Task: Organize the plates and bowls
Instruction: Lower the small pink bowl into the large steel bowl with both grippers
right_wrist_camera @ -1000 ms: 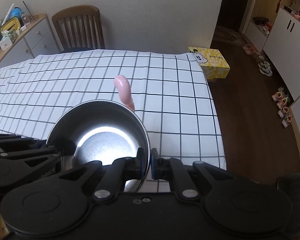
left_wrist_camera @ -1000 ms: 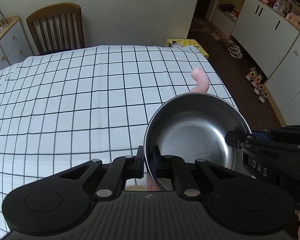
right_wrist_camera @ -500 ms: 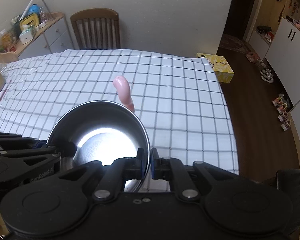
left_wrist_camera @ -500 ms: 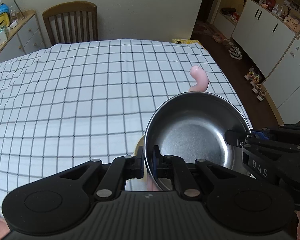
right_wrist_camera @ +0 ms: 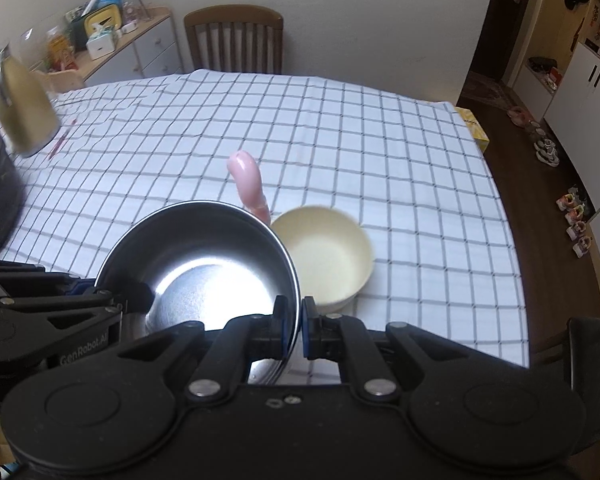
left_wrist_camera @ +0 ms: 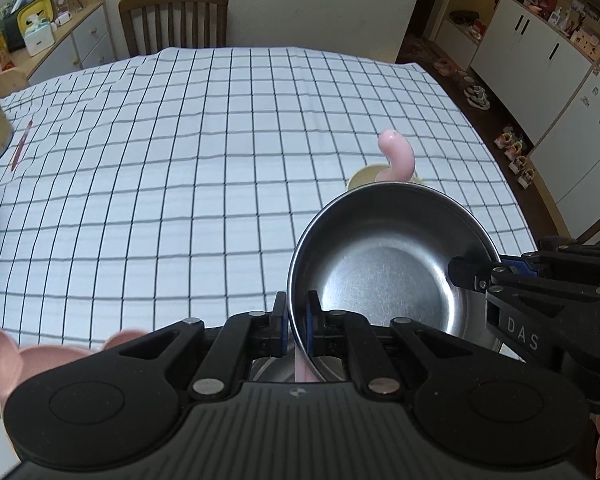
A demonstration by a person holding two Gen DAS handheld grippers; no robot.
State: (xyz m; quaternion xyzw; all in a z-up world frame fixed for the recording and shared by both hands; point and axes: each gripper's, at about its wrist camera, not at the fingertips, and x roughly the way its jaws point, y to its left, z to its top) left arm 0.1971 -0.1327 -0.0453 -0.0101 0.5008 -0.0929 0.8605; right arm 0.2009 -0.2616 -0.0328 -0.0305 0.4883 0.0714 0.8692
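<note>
Mid-task: you had both the left claw [left_wrist_camera: 297,322] and right claw [right_wrist_camera: 300,328] clamped on the steel bowl [right_wrist_camera: 204,264], airborne beside the cream bowl [right_wrist_camera: 328,256], probably its nesting target, nothing stacked yet.

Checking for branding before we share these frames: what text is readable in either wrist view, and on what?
"DAS": on the right gripper, seen from the left wrist; letters beyond are cut off.
"GenRobot.AI": on the left gripper, seen from the right wrist.
Yellow box on the floor past the table: print too small to read.
Items on the sideboard: labels blurred, unreadable.
Steel bowl: no text.
</note>
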